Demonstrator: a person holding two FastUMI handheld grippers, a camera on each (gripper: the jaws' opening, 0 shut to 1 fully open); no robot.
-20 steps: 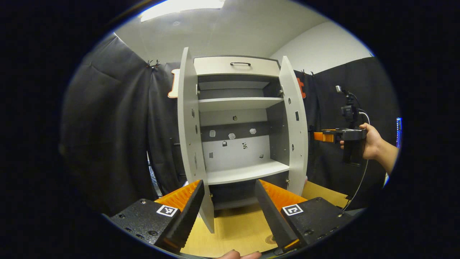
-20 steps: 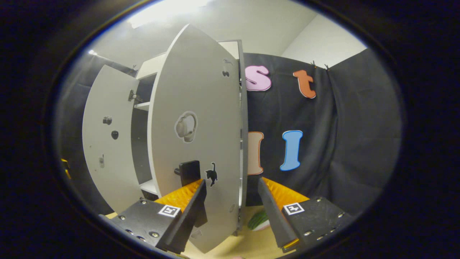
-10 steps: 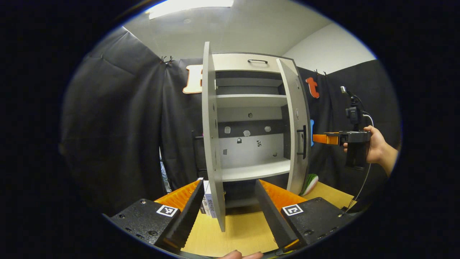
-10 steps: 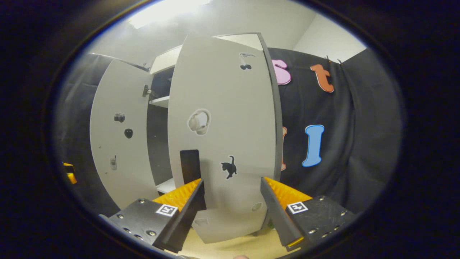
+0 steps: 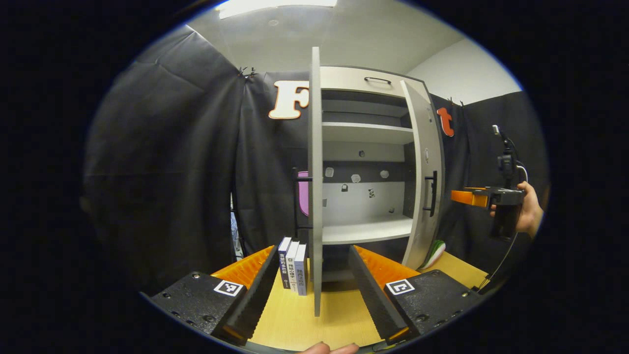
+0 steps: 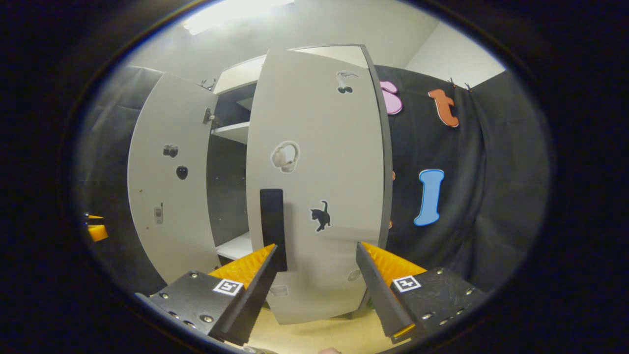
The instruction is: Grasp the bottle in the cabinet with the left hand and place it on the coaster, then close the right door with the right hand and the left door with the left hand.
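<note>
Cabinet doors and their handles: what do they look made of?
Right door: pale grey, matte laminated board by the look, flat with a darker edge. Left door: apparently the same thin panel, seen edge-on. Right door's handle: black bar, metal or plastic; cannot tell.

**Bright overhead light, heavy fisheye bend**

A ceiling light panel glares at twelve o'clock in both views, washing the ceiling pale. Cabinet door edges bow outward; the black cloth stays dim. Focus is sharp throughout.

Black cloth is draping the booth walls – ceiling light glowing at 12 o'clock, wooden tabletop at 6.
</note>
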